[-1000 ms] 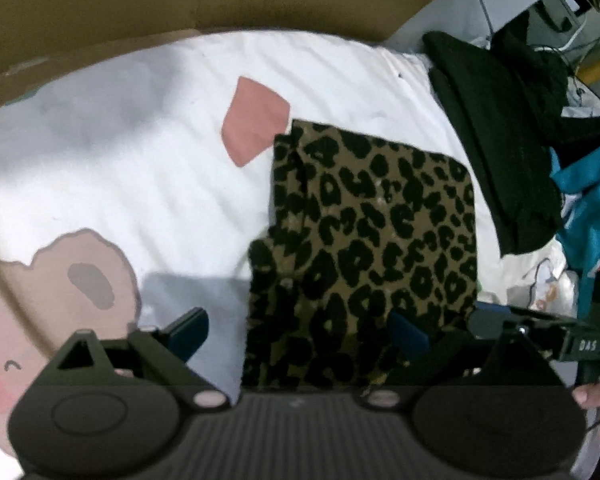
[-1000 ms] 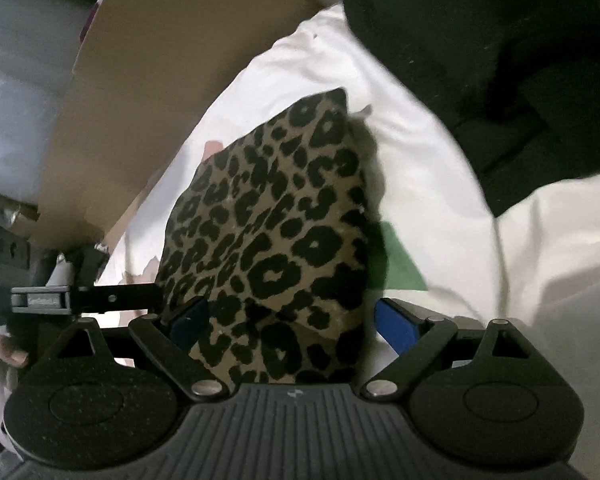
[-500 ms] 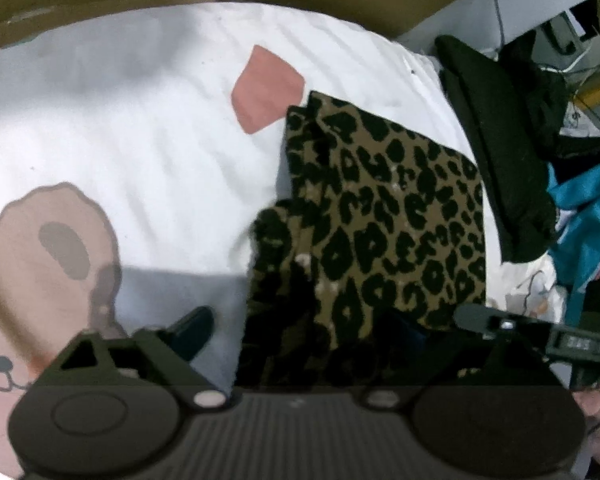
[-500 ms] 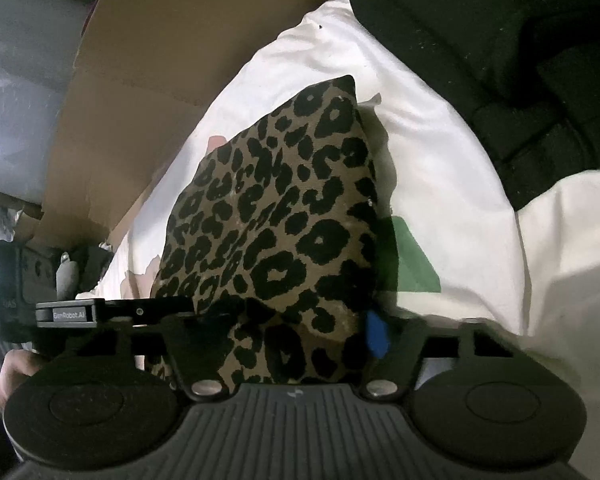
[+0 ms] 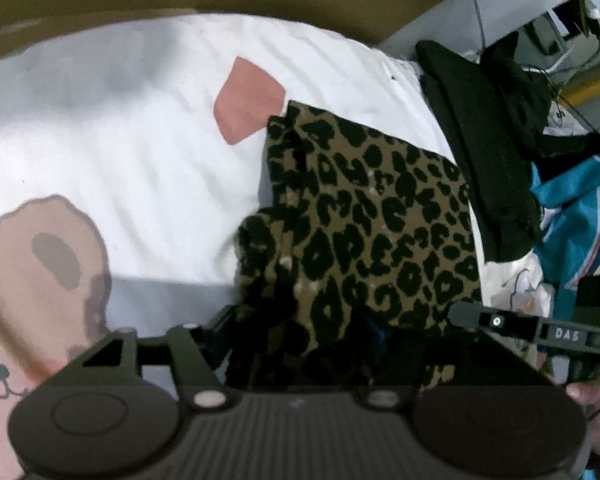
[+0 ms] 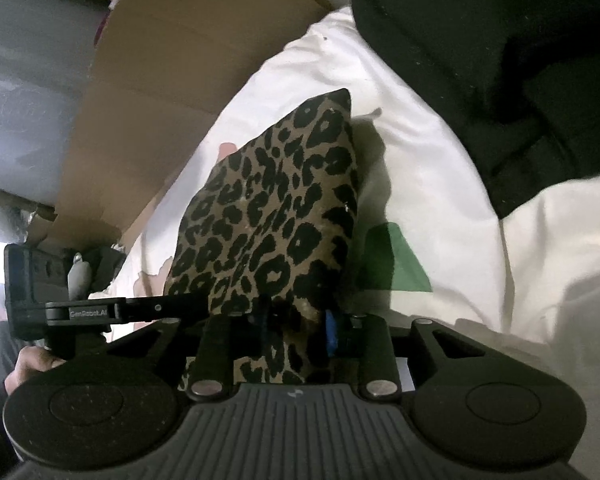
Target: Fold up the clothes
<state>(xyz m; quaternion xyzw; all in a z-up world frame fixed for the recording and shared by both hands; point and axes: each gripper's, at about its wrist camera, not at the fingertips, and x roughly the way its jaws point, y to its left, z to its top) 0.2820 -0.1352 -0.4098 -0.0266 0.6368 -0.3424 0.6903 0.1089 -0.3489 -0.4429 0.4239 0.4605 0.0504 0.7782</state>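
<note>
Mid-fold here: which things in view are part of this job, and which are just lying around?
In the job:
- leopard-print garment
- left gripper, fabric between its jaws
- right gripper, jaws closing on that fabric

Lying about:
- black clothes
- teal jersey
- cardboard

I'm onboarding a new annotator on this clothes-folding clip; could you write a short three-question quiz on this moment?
1. True or false: the leopard-print garment lies on a white sheet printed with a cartoon bear.
2. What sits between the right gripper's closing jaws? A) leopard fabric B) black garment C) nothing
3. Name the colour of the jersey beyond the black garment.

Key: 1 true; 2 A; 3 teal.
</note>
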